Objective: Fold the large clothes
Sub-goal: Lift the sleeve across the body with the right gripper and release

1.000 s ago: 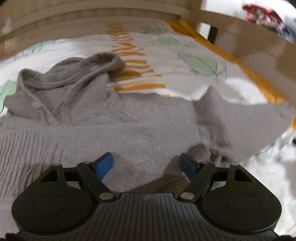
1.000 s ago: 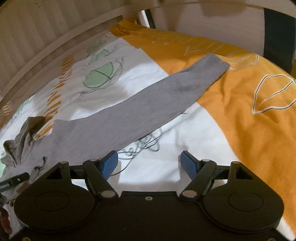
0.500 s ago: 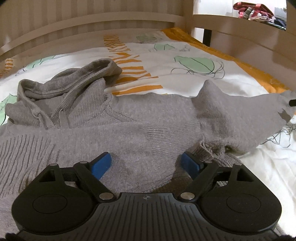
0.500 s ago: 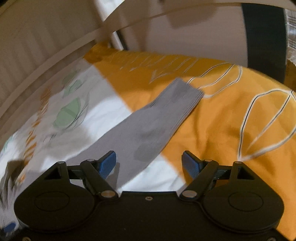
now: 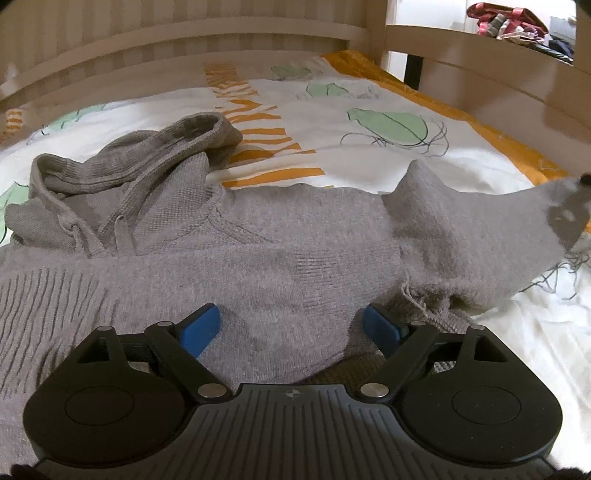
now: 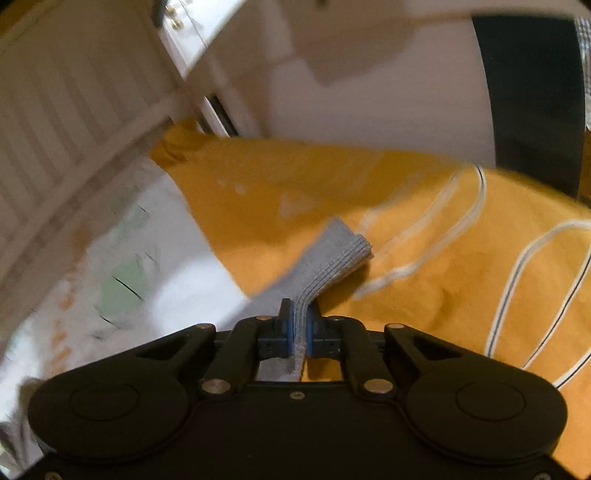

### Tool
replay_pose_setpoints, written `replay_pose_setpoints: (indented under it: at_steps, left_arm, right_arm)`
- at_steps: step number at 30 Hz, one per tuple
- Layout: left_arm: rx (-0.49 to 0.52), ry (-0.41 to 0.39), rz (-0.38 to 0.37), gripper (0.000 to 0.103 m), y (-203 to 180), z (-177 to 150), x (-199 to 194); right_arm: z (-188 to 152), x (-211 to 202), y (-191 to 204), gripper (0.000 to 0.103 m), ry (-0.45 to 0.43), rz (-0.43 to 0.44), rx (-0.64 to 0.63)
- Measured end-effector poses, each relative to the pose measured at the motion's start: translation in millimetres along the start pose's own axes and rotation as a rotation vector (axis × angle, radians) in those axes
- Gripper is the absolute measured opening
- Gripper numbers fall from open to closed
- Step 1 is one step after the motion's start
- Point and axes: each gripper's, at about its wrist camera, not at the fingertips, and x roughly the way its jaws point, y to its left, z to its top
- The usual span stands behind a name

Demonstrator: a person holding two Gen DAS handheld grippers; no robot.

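On bedspread [image 6: 424,258], right gripper [image 6: 300,332] pinches sleeve [image 6: 332,258]

We see a white and orange leaf-patterned bedspread [image 5: 369,92] inside a pale wooden slatted bed frame [image 5: 184,33]. We spot a blurred heap of red and dark cloth [image 5: 509,20] beyond the rail.

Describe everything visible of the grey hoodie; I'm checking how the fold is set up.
The grey hoodie is a soft knit with ribbed trim, lying spread on the patterned bedcover. Its hood sits crumpled at the upper left with drawstrings hanging. One sleeve stretches right; its ribbed cuff is pinched in the shut right claw over the orange part of the cover. The open left claw hovers over the body, and loose threads show near the armpit.
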Motion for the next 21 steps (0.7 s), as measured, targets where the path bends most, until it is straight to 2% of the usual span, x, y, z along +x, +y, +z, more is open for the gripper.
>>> replay_pose_setpoints:
  at_steps: [5, 10, 15, 21]
  left_arm:
    - [-0.078, 0.056, -0.064, 0.084, 20.7, 9.8, -14.1]
    - [-0.133, 0.066, -0.066, 0.084, 57.0, 4.9, -46.1]
    - [-0.172, 0.059, -0.034, 0.084, 107.4, -4.9, -79.5]
    - [-0.231, 0.041, 0.022, 0.084, 172.7, -21.4, -112.0]
  right_arm:
    - [21.7, -52.5, 51.3, 0.014, -0.056, 0.102, -0.100]
    - [28.4, -97.3, 123.6, 0.014, -0.080, 0.210, -0.233]
    - [8.2, -127.9, 199.3, 0.014, -0.056, 0.322, -0.332]
    - [-38.2, -151.8, 296.9, 0.014, -0.003, 0.476, -0.419]
